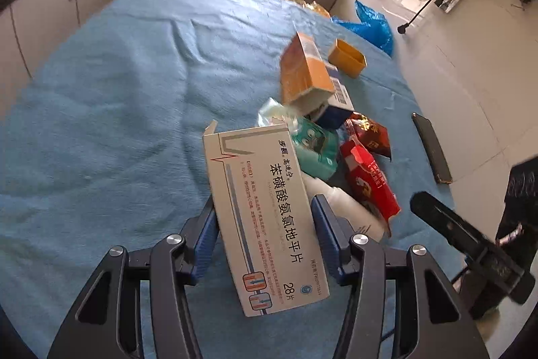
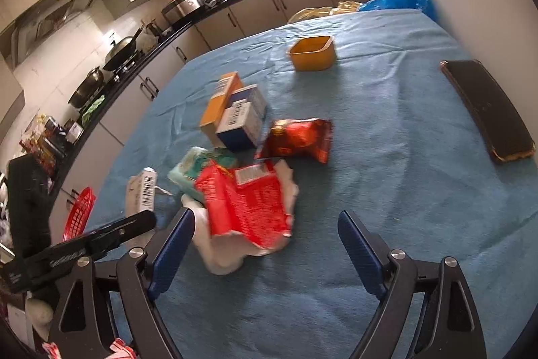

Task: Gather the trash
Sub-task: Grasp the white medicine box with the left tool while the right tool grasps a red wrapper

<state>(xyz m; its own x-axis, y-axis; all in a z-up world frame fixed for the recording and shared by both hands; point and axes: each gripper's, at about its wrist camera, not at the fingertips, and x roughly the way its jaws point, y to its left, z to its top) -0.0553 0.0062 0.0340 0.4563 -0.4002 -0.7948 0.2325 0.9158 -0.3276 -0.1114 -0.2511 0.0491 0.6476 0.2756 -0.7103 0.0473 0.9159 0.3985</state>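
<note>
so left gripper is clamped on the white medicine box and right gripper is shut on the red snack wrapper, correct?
Half right. The left gripper does hold the white medicine box. But the right wrist view shows the right gripper open, its fingers spread apart above the cloth, with the red snack wrapper lying loose ahead of them.

A blue-clothed worktop (image 2: 386,190) carries a yellow tub (image 2: 312,52), a dark phone (image 2: 487,113), and heaped boxes and wrappers (image 2: 245,157)
</note>
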